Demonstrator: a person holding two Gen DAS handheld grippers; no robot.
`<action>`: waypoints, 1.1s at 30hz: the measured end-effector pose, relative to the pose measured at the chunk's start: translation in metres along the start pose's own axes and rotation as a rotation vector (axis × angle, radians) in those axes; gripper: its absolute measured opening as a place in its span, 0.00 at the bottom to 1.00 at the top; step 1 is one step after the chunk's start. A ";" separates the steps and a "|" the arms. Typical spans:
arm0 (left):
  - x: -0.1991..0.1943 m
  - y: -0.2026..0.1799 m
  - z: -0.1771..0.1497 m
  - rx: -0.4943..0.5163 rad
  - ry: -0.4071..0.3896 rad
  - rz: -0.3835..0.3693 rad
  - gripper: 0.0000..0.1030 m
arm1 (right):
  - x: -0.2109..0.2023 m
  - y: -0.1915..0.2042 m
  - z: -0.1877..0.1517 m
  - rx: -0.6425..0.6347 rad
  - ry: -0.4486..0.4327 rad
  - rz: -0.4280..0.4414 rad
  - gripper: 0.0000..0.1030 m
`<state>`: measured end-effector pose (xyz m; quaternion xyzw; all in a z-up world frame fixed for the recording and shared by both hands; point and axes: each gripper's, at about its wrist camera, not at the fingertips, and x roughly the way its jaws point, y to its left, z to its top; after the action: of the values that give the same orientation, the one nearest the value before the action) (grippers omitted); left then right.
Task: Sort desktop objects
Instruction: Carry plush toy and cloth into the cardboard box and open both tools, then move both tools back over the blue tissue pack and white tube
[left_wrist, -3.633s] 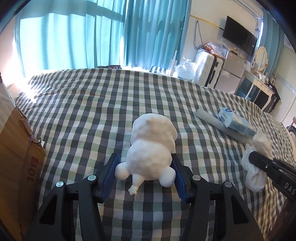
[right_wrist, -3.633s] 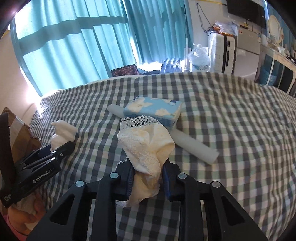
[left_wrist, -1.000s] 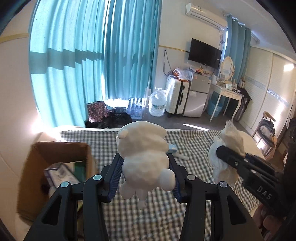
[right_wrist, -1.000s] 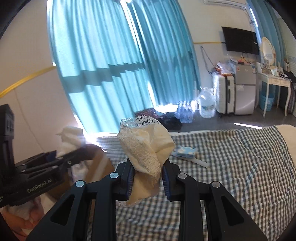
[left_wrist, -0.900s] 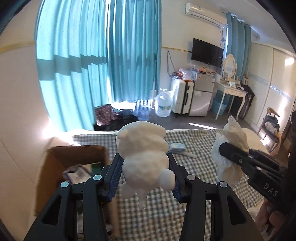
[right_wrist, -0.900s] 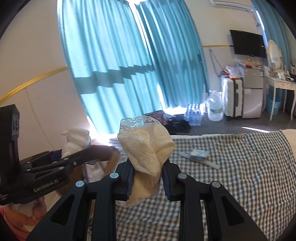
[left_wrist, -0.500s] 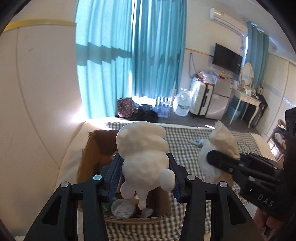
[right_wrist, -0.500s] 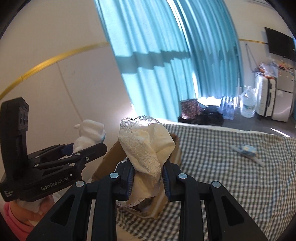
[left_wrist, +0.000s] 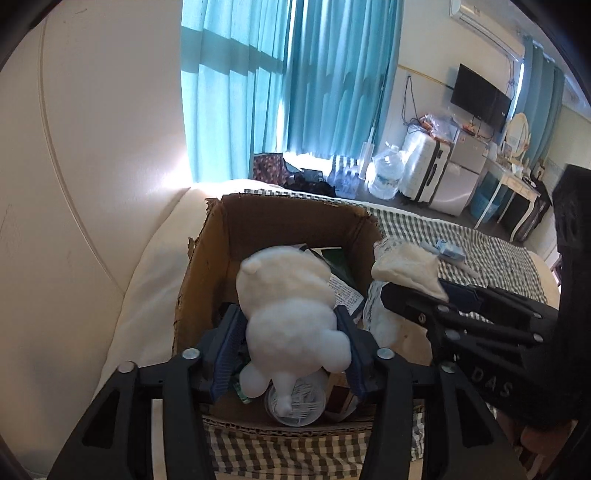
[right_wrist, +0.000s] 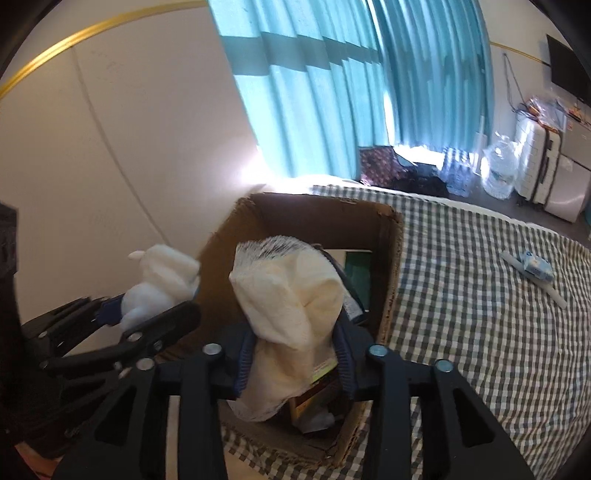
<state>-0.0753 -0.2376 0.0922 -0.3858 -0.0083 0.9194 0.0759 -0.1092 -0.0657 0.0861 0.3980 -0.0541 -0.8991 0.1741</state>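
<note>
Plush toy (left_wrist: 291, 306), white, sits centre frame between the blue pads of the left tool (left_wrist: 288, 354), above the open cardboard box (left_wrist: 207, 258). These jaws have just been opening, and a gap shows beside each pad, so the toy looks released. Lace cloth (right_wrist: 291, 306) hangs in the right tool (right_wrist: 291, 358), whose jaws have likewise been opening and stand slack around it, also over the box. Both drops seem under way; next, withdraw toward the tissue pack (right_wrist: 535, 266) at right on the checked bed (right_wrist: 480, 295).
</note>
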 end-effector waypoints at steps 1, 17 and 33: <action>-0.002 0.001 0.000 -0.007 -0.005 0.007 0.78 | 0.001 -0.005 0.000 0.020 0.006 -0.006 0.42; -0.005 -0.005 0.009 -0.022 0.004 -0.022 0.94 | -0.044 -0.005 0.036 -0.006 -0.096 0.000 0.66; 0.027 -0.177 -0.020 0.028 0.060 -0.082 1.00 | -0.143 -0.258 -0.032 0.209 -0.234 -0.276 0.68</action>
<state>-0.0563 -0.0596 0.0718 -0.4116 -0.0090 0.9035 0.1190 -0.0668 0.2279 0.1035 0.3104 -0.1121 -0.9440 -0.0002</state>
